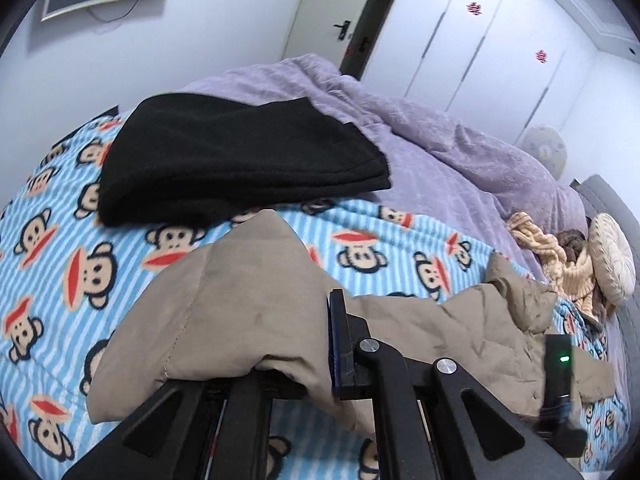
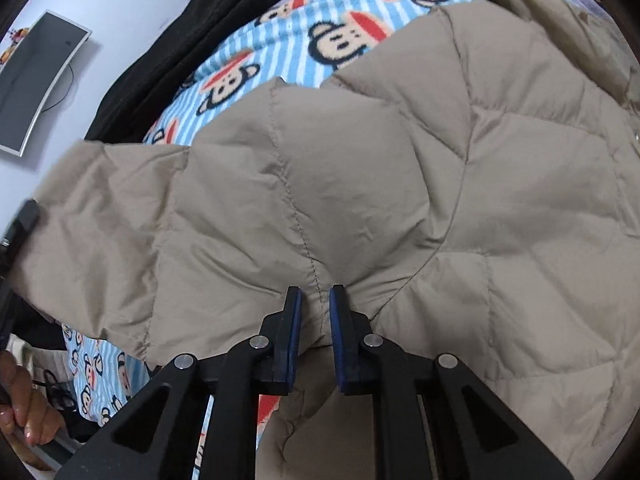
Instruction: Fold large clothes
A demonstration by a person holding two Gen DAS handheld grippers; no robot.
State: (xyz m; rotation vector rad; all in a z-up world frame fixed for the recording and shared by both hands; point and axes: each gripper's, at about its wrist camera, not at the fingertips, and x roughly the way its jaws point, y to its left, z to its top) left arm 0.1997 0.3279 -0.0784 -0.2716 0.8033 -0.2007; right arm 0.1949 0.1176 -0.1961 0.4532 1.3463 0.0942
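Right gripper [image 2: 314, 320] pinches quilted beige jacket [image 2: 360, 184], jaws nearly closed on a seam; left gripper [image 1: 296, 352] clamps another edge, one finger hidden by cloth. Mid-fold, judging by the lift; next carry both edges across over monkey-print blanket [image 1: 80, 264] and lay flat.

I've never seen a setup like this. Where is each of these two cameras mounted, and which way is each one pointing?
Left wrist: sits on the left gripper, looking along its fingers across the bed at a folded black garment and purple blanket; beige fabric hides one finger.
Right wrist: sits on the right gripper, looking down at the beige quilted jacket pinched between its fingers; a hand shows at the lower left edge.
Shared: the jacket, black garment and monkey-print bedsheet.
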